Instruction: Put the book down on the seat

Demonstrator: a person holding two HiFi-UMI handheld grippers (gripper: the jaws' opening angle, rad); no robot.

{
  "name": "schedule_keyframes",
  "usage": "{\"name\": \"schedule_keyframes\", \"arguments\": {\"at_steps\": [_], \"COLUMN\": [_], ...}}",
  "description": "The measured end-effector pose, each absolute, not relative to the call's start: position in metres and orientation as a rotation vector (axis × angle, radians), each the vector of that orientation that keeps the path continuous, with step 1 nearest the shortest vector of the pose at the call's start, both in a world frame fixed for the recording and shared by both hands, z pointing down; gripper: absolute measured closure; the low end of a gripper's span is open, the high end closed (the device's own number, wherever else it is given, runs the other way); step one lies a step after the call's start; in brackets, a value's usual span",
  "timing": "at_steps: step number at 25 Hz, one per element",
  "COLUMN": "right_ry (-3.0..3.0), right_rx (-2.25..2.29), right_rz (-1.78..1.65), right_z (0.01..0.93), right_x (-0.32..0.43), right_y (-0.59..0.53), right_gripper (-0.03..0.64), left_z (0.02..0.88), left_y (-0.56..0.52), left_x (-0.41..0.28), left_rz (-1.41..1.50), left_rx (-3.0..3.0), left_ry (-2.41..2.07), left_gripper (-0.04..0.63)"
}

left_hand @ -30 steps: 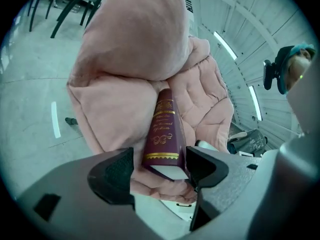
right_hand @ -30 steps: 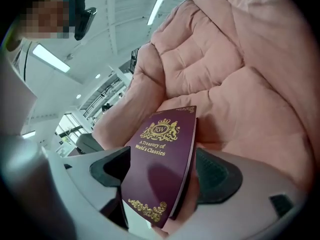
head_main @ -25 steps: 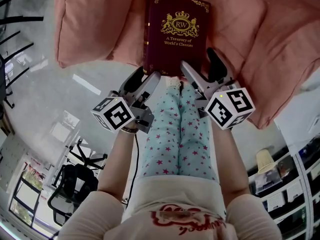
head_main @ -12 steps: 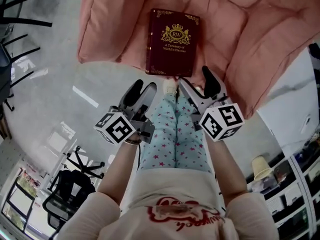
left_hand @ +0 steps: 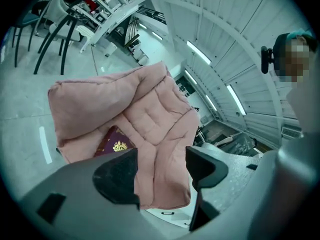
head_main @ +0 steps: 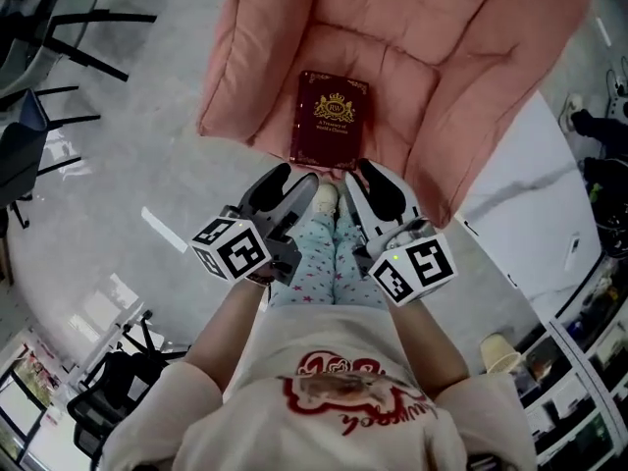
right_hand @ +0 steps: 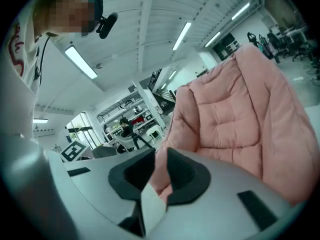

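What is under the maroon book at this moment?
The book lies flat, cover up, on the pink seat cushion, near its front edge. The patch of cushion directly beneath is covered, so whether anything lies between them cannot be seen.

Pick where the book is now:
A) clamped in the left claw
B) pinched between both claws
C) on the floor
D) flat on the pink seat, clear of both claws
D: the book lies cover up on the pink seat, apart from the left claw and the right claw. The left jaws stand apart, the right jaws have just been closing, and nothing is between either pair.
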State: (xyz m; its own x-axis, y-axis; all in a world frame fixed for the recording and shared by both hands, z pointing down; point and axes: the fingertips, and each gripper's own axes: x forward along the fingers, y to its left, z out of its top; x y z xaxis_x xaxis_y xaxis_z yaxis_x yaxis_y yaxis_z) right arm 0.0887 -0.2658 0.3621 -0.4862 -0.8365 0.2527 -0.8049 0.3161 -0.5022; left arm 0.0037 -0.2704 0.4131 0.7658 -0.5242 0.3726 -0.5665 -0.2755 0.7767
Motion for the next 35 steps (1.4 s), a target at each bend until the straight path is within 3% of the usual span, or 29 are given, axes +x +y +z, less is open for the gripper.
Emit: {"name": "schedule_keyframes", "arguments": {"at_steps": [1,8,13,16,21,24,27,29,35], "right_ry": [2.505,2.571,2.606,2.637,2.669,2.673,2.68,2.692,2.707], "right_rx": [-1.57,-1.418,-1.412,-1.39,-1.344,-1.325,-1.307,-1.289,-1.254], "right_rz": [-0.877,-0.9,-0.819,-0.747,-0.686,-0.653,-0.639,-0.638,-0.675], "right_z": [0.351,0.304,0.273,0.256,0.237,0.23,0.229,0.23,0.234], "right_x": [0.089,0.074,0.08,0.084,0.089,0.091,0.095,0.097,0.1], "right_y": [-0.266,-0.247,-0.24,-0.235,-0.224,-0.214,-0.206,-0.201,-0.187], "right_gripper": [0.575,0.604,0.614,0.614,0.614,0.615,0.615,0.615,0.615], "left_z": [0.4,0.349,0.317,0.296,0.281,0.276,0.275,0.274,0.272], "left_y": [-0.27,-0.237,-0.236,-0.239,-0.232,-0.223,-0.216,-0.212,-0.197], "left_x": [0.006,0.042,0.048,0.047,0.05,0.05,0.055,0.057,0.063], "left_rz": [0.04,0.185,0.142,0.108,0.08,0.092,0.067,0.047,0.021], "left_rx": [1.954,2.083,2.121,2.169,2.168,2.195,2.187,2.187,2.182], "left_ry": [-0.82,-0.706,-0.703,-0.73,-0.753,-0.795,-0.81,-0.831,-0.836], "left_gripper": [0.287,0.295,0.317,0.373,0.383,0.459,0.475,0.562,0.575]}}
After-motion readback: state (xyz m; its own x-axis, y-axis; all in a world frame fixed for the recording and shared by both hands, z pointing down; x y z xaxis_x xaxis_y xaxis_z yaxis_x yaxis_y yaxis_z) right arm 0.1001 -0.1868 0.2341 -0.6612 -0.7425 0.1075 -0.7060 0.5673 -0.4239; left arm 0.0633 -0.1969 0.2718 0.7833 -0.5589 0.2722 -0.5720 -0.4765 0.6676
